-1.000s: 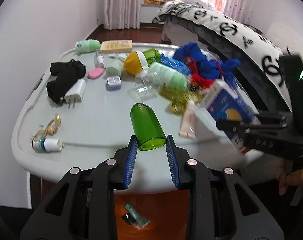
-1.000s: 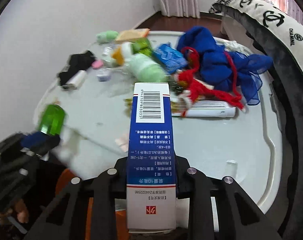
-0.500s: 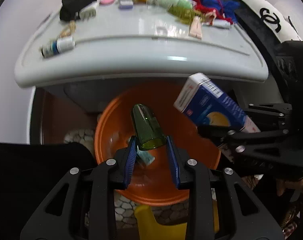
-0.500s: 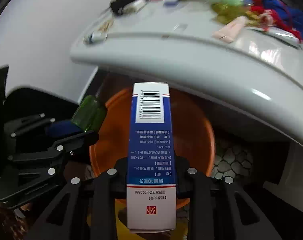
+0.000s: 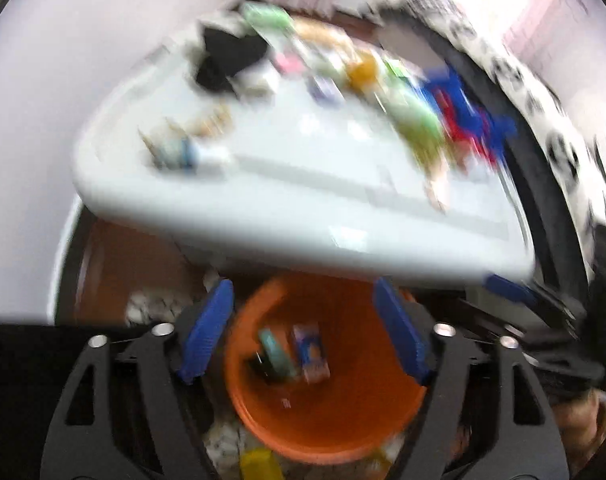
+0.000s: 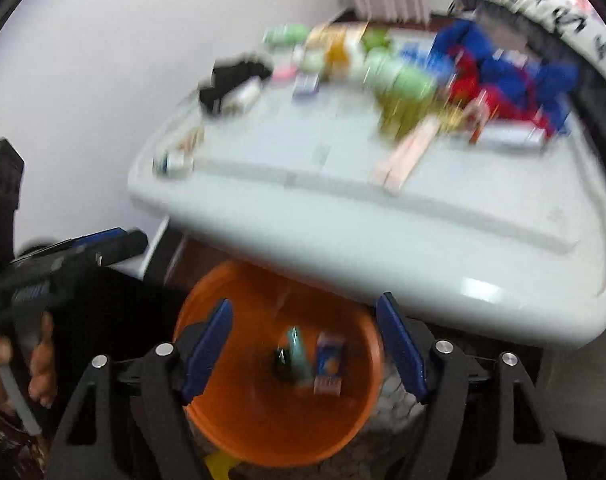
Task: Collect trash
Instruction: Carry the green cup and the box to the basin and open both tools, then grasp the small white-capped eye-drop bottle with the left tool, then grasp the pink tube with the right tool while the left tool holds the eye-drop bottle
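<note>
Both things you carried half a second ago have left your tools: the blue box (image 6: pixel 329 364) and the green bottle (image 6: pixel 283 364) now lie in the orange bin (image 6: pixel 231 420), under the near edge of the worktop (image 6: pixel 383 240). Your left tool (image 5: pixel 303 334) and right tool (image 6: pixel 305 344) are opening above the bin, nothing between their pads, free room around.

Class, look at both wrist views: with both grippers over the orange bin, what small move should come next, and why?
Probably lift both grippers back toward the white table. The left gripper and right gripper are opening with nothing between their fingers, a blue box already lies in the round orange plastic bin, and blurred clutter still covers the table.
</note>
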